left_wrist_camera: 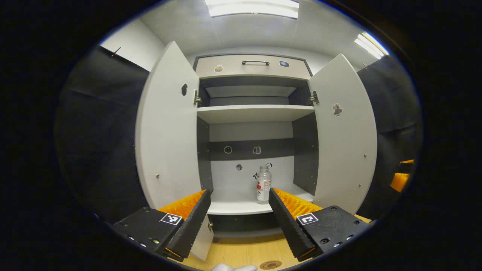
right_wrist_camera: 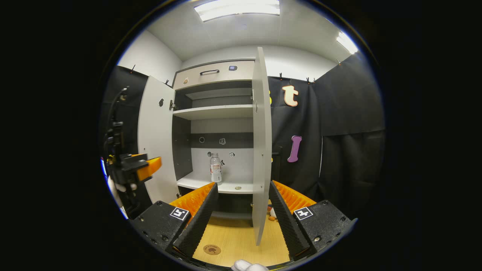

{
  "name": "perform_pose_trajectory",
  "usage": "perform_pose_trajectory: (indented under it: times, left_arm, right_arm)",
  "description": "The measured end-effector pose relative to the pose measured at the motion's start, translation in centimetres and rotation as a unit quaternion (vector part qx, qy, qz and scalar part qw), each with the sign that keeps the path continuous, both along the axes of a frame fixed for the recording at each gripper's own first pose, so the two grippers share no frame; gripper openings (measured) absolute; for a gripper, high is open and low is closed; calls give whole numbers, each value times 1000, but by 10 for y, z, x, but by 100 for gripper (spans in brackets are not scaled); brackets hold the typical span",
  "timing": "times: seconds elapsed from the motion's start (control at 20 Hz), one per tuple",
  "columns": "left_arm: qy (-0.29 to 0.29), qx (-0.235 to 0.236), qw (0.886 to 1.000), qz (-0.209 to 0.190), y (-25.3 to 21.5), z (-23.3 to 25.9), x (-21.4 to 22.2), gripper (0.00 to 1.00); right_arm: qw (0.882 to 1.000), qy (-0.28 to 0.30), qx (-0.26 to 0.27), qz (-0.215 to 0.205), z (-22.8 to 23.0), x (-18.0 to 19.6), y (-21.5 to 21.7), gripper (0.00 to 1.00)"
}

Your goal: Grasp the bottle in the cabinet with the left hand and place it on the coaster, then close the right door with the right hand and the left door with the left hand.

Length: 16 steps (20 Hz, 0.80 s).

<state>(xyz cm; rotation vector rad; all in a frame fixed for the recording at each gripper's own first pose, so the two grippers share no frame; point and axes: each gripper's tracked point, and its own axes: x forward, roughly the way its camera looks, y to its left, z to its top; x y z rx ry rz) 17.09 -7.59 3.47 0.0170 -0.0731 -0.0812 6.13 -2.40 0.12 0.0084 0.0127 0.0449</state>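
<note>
Both doors stand open and the bottle [left_wrist_camera: 263,184] stands upright on the cabinet's [left_wrist_camera: 248,207] lowest shelf; left gripper [left_wrist_camera: 239,210], jaws wide and empty, should advance level, straddling the bottle's body before closing.

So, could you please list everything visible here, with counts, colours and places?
Clear plastic bottle: one, clear with a white label, upright on the cabinet's lower shelf.
Grey two-door cabinet: one, both doors open.
Round brown coaster: one, on the wooden tabletop in front of the cabinet.
Black drawer handle: one, above the shelves.
Left gripper: one, black and orange, open, facing the bottle.
Right gripper: one, black and orange, open, near the right door's edge.
</note>
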Motion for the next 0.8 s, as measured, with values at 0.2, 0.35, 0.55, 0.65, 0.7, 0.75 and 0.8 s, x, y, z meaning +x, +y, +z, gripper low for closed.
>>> perform_pose_trajectory:
  times: [0.2,0.35,0.55,0.65,0.7,0.75,0.8]
  left_arm:
    - [-12,-4,1000,-18,-39,9,84,94]
    - [-15,-8,1000,-26,-68,7,149,95]
    - [5,-24,1000,-16,-91,-25,224,96]
    - [22,-19,1000,5,-91,-44,257,96]
    - [28,-25,999,8,-93,-53,270,96]
    - [26,-30,999,5,-97,-59,283,96]
    - [27,-32,999,4,-98,-64,291,96]
  right_arm:
    - [1000,-4,-4,-15,5,12,-21,83]
    - [999,-5,-9,-36,7,24,-44,83]
    - [999,10,-11,-52,3,46,-69,83]
    - [998,21,-16,-55,-1,55,-80,83]
    - [998,25,-18,-56,-2,58,-84,83]
    - [998,26,-21,-58,-3,61,-89,83]
    - [998,27,-23,-59,-3,64,-93,83]
